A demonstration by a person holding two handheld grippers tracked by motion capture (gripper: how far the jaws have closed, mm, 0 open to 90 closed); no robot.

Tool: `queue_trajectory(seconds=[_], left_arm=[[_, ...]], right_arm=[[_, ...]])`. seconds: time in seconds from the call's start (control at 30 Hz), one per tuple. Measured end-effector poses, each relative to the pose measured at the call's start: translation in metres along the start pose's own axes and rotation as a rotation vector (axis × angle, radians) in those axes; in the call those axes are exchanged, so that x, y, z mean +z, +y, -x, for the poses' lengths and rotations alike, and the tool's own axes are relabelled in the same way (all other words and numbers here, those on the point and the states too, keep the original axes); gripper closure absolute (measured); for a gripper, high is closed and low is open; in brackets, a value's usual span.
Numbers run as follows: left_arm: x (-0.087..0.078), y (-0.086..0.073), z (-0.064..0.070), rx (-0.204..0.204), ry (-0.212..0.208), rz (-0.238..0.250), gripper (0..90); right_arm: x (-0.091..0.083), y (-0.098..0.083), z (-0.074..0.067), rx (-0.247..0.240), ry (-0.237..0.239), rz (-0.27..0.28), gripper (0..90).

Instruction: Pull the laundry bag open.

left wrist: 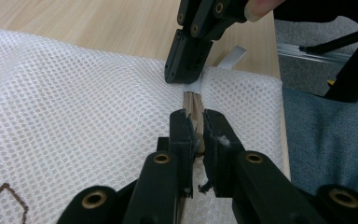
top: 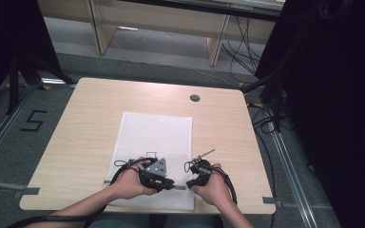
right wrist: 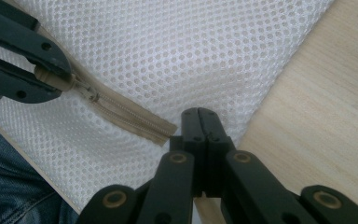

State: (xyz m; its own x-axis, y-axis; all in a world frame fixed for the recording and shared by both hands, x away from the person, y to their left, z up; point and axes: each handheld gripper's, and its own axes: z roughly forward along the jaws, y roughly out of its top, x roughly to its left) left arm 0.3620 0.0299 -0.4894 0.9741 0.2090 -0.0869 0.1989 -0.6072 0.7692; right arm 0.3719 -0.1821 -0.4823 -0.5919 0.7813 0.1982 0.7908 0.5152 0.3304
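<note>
Left gripper view has the left gripper (left wrist: 195, 135) clamped on the zipper pull (left wrist: 197, 139), the beige zipper (left wrist: 192, 103) running straight ahead to the right gripper (left wrist: 184, 77), closed on the mesh laundry bag (left wrist: 74, 98) at the zipper's end

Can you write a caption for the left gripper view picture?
Left hand-held gripper pinches the zipper pull on a white mesh bag.
</note>
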Motion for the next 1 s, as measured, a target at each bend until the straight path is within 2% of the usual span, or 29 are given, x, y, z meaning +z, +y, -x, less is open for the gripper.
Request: queue_trajectory(seconds=[0.17, 0.3, 0.4, 0.43, 0.57, 0.73, 0.77, 0.8, 0.87, 0.97, 1.0], left_arm=[[-0.005, 0.000, -0.001, 0.001, 0.003, -0.001, 82.2], [-0.010, -0.001, -0.002, -0.015, 0.000, 0.014, 82.2], [-0.009, -0.001, -0.002, 0.000, -0.003, 0.006, 82.2], [-0.009, -0.001, -0.001, -0.008, -0.007, 0.015, 82.2], [-0.010, -0.001, -0.001, -0.002, -0.015, 0.003, 82.2], [-0.015, -0.001, 0.000, -0.003, 0.001, 0.010, 82.2], [-0.015, -0.001, 0.001, -0.010, 0.002, 0.014, 82.2], [-0.015, -0.002, 0.000, -0.010, 0.001, 0.015, 82.2], [-0.015, -0.001, 0.001, -0.006, 0.003, 0.012, 82.2], [-0.018, -0.001, 0.000, 0.001, 0.009, 0.016, 82.2], [-0.019, -0.001, 0.000, -0.008, 0.007, 0.025, 82.2]], right_arm=[[0.000, 0.000, 0.000, -0.002, 0.000, 0.002, 90.0], [0.000, 0.000, 0.000, -0.001, 0.000, 0.002, 90.0], [0.000, 0.000, 0.000, -0.005, 0.002, 0.002, 90.0], [0.000, 0.000, 0.000, -0.011, 0.003, 0.005, 90.0], [0.000, 0.000, 0.000, 0.003, -0.001, 0.001, 90.0], [0.000, 0.000, 0.000, -0.001, -0.001, 0.002, 90.0], [0.000, 0.000, -0.001, 0.011, -0.005, 0.001, 90.0], [0.000, 0.000, 0.001, -0.006, -0.001, 0.007, 90.0], [0.000, 0.000, -0.001, 0.015, -0.004, -0.001, 90.0], [0.000, 0.000, 0.000, -0.009, 0.002, 0.006, 90.0], [0.000, 0.000, 0.000, -0.006, 0.001, 0.006, 90.0]])
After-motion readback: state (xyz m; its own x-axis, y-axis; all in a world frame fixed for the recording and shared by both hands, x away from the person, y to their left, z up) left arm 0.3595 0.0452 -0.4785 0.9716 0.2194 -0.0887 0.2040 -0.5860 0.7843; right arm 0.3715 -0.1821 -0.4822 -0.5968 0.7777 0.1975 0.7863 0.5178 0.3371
